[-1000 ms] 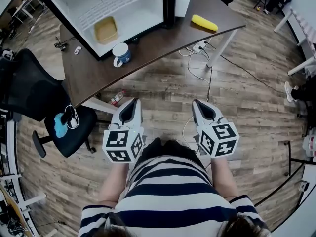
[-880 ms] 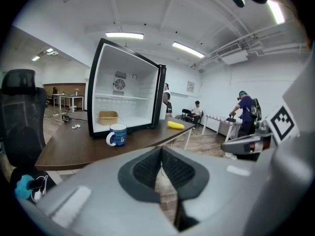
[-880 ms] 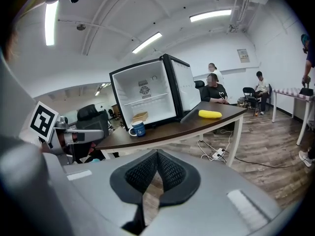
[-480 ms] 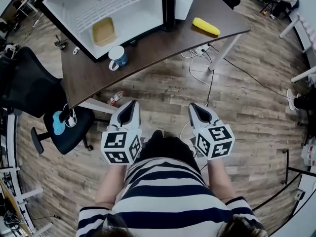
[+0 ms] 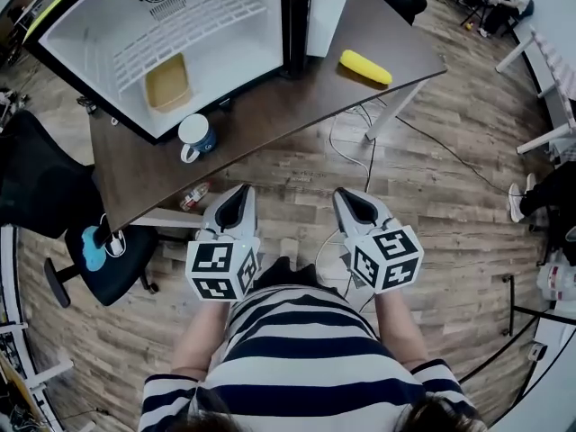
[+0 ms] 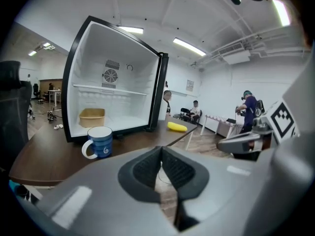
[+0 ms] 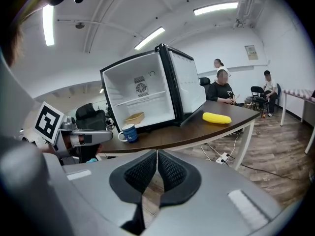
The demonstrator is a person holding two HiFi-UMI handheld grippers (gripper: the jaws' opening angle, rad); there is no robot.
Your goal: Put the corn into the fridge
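Observation:
The yellow corn (image 5: 365,67) lies on the dark table (image 5: 270,106) near its right end, also seen as the corn (image 7: 217,117) and the corn (image 6: 176,127). The small fridge (image 5: 180,25) stands open on the table, its white inside showing as the fridge (image 7: 142,97). My left gripper (image 5: 238,193) and right gripper (image 5: 346,196) are held side by side over the wood floor, short of the table's front edge. Both are shut and hold nothing.
A tan tray (image 5: 167,82) sits inside the fridge. A blue mug (image 5: 195,137) stands on the table in front of it. A black chair (image 5: 54,187) is at the left. Cables and a power strip (image 5: 360,142) lie under the table. People sit in the background (image 7: 222,90).
Both grippers and the head have moved forward toward the table; the fridge, mug and corn sit closer in view. The jaws stay shut.

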